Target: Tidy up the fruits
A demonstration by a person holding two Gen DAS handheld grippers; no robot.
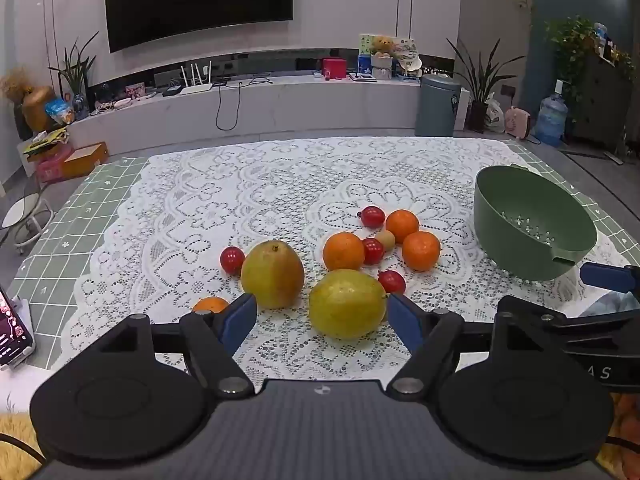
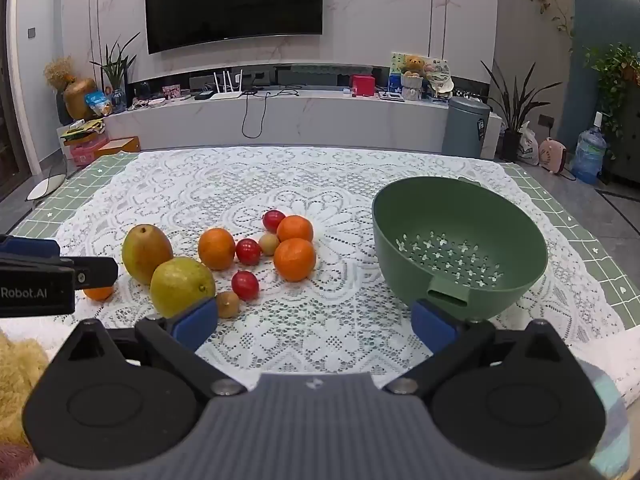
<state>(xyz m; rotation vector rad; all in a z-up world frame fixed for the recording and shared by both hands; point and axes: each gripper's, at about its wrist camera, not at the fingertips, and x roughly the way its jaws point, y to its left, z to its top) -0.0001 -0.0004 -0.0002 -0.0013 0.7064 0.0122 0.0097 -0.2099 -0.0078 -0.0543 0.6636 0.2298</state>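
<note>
Fruit lies loose on the white lace cloth (image 2: 320, 184): two yellow-green pears (image 1: 272, 274) (image 1: 346, 304), three oranges (image 1: 343, 251) (image 1: 402, 220) (image 1: 421, 250), a small orange (image 1: 211, 304), several small red fruits (image 1: 232, 260) and tan ones (image 2: 228, 304). The green colander bowl (image 2: 460, 240) stands empty to their right. My left gripper (image 1: 320, 308) is open, and the near pear sits just ahead between its blue fingertips (image 1: 240, 320) without being pressed. My right gripper (image 2: 316, 320) is wide open over bare cloth, with the bowl's handle by its right fingertip (image 2: 434, 326).
A phone (image 1: 12, 332) rests at the table's left edge. Green checked cloth (image 1: 60, 232) borders the lace. The left gripper's body (image 2: 56, 276) reaches in above the small orange (image 2: 98, 293). Beyond the table stand a TV wall, a low cabinet and plants.
</note>
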